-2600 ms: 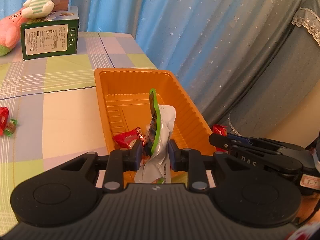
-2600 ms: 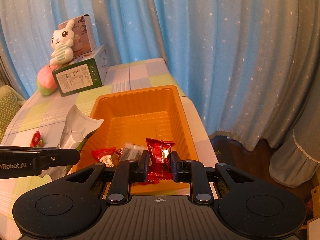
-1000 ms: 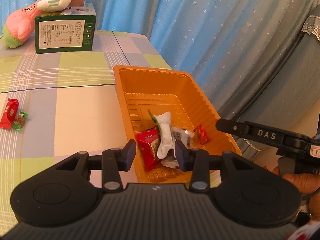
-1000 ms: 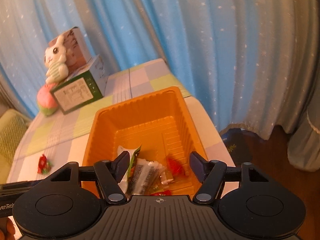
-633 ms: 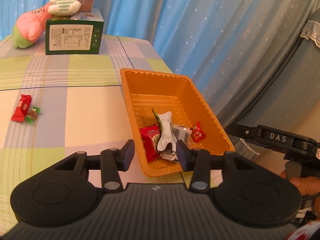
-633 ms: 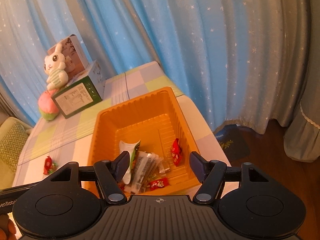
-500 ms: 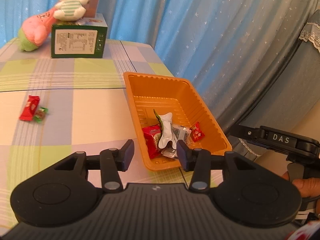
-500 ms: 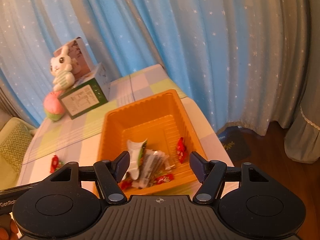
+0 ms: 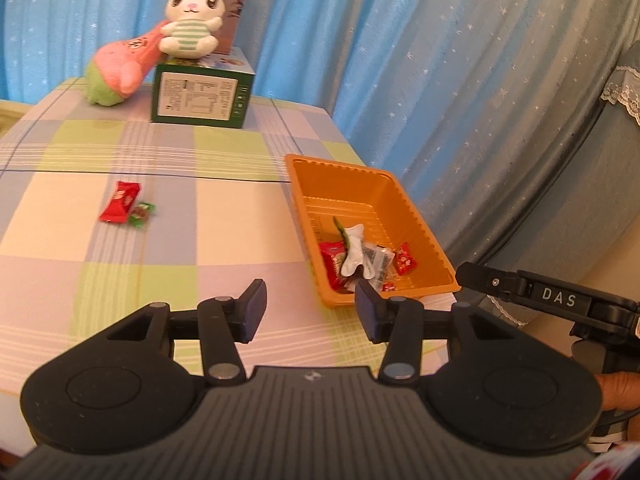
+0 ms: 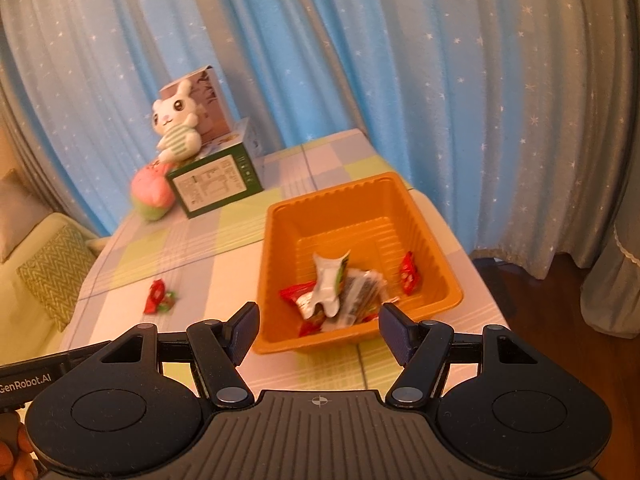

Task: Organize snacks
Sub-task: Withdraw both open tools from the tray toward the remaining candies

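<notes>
Mostly done: several wrappers in orange tray (image 9: 412, 216), frame ctr-right. Remaining: red packet (image 9: 120, 202) + green candy (image 9: 141, 213), mid-left on tablecloth. Left gripper (image 9: 308, 312) opening, empty; right gripper (image 10: 318, 330) spread, empty.

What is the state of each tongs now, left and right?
Left tongs: jaws opening, nothing between them.
Right tongs: open, holding nothing.

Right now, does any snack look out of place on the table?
Yes. A red packet and a small green candy lie alone on the tablecloth, left of the orange tray where the other snacks are piled.
</notes>
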The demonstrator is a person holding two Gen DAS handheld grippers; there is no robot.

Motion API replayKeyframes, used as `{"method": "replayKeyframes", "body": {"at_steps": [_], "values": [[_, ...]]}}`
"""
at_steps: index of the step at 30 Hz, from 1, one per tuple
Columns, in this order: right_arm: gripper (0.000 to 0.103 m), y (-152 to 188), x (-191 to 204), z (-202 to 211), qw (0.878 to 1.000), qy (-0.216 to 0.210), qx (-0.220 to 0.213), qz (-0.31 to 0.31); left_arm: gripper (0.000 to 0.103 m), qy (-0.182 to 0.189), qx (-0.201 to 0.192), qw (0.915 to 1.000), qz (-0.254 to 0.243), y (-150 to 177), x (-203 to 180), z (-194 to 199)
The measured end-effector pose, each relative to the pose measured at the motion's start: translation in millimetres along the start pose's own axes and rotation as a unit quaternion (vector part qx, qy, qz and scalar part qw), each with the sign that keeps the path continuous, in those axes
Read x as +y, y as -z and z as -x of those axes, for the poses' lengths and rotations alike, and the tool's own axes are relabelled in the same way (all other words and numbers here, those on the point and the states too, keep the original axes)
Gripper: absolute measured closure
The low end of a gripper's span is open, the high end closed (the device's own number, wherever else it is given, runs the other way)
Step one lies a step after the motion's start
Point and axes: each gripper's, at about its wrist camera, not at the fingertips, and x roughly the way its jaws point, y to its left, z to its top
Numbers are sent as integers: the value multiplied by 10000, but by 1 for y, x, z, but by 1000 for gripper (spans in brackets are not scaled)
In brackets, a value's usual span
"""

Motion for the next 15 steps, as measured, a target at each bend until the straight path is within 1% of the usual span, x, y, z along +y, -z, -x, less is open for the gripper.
{"method": "replayKeyframes", "body": {"at_steps": [7,15], "values": [[37,14,25,4,9997,-153,86,154,58,-174,-120,9997,143,9,21,24],[37,23,48,-1,9990,-297,164,280,58,-465,-165,9985,232,14,48,42]]}}
